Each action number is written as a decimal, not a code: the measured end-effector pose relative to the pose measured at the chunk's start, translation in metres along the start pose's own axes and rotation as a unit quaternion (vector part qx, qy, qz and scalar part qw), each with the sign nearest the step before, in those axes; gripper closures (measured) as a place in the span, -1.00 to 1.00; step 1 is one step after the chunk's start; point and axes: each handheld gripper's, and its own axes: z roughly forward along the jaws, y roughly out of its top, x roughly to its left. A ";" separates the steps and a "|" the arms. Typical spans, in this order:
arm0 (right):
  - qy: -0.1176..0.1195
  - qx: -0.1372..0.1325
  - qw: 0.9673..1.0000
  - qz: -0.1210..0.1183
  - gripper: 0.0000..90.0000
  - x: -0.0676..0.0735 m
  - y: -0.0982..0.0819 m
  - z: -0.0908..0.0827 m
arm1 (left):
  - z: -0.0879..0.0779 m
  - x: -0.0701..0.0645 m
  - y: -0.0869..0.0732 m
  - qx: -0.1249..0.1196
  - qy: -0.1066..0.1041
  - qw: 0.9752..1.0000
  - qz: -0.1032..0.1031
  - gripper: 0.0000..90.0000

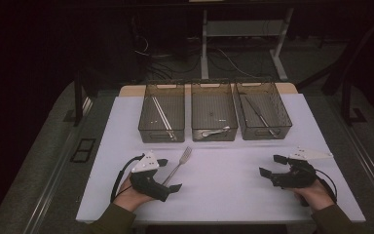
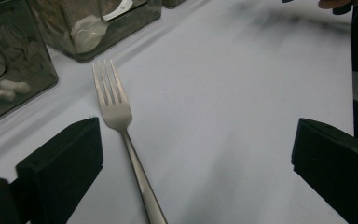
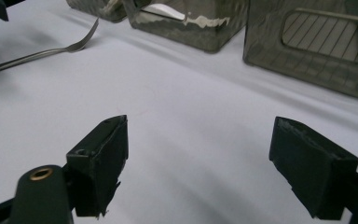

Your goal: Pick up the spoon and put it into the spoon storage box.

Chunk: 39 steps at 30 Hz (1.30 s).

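Smooth, matte white table (image 1: 224, 195), with three boxy, translucent smoke-grey plastic bins in a row at the far edge: left bin (image 1: 161, 113), middle bin (image 1: 214, 112), right bin (image 1: 263, 111), all with ribbed floors and cut-out handles. Thin pale chopsticks (image 1: 163, 116) lying lengthwise in the left bin; a glossy spoon (image 1: 216, 131) at the near wall of the middle bin; a slim knife (image 1: 260, 115) set diagonally in the right bin.

Brushed-metal fork (image 1: 179, 166) flat on the table, just in front of the left and middle bins, four tines toward the bins, slender handle running back toward the left gripper (image 1: 168, 174). Seen closely in the left gripper view: fork (image 2: 121, 135) between the two blocky black padded jaws, nearer the left one, touching neither. Left gripper (image 2: 193, 163) spread wide, holding nothing, handle end lying within the gap.

Right gripper (image 1: 271, 166) well apart from the fork, near the table's right side, likewise spread wide and holding nothing. In the right gripper view, square matte pads of the right gripper (image 3: 198, 168) low above bare white surface.
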 end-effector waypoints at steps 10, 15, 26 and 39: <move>0.007 0.008 1.000 -0.006 -0.56 0.007 -0.007 -0.006 | 0.006 0.010 0.011 0.019 0.041 0.999 0.001 -0.45; 0.005 0.009 1.000 -0.008 -0.56 0.006 -0.008 -0.005 | 0.016 0.020 0.015 0.027 0.051 0.998 -0.018 -0.07; 0.002 0.010 1.000 -0.013 -0.56 0.008 -0.007 -0.005 | 0.030 0.024 0.008 0.064 0.065 0.994 -0.060 0.38; -0.001 0.012 1.000 -0.018 -0.56 0.008 -0.007 -0.005 | 0.037 0.019 0.002 0.112 0.085 0.989 -0.048 0.69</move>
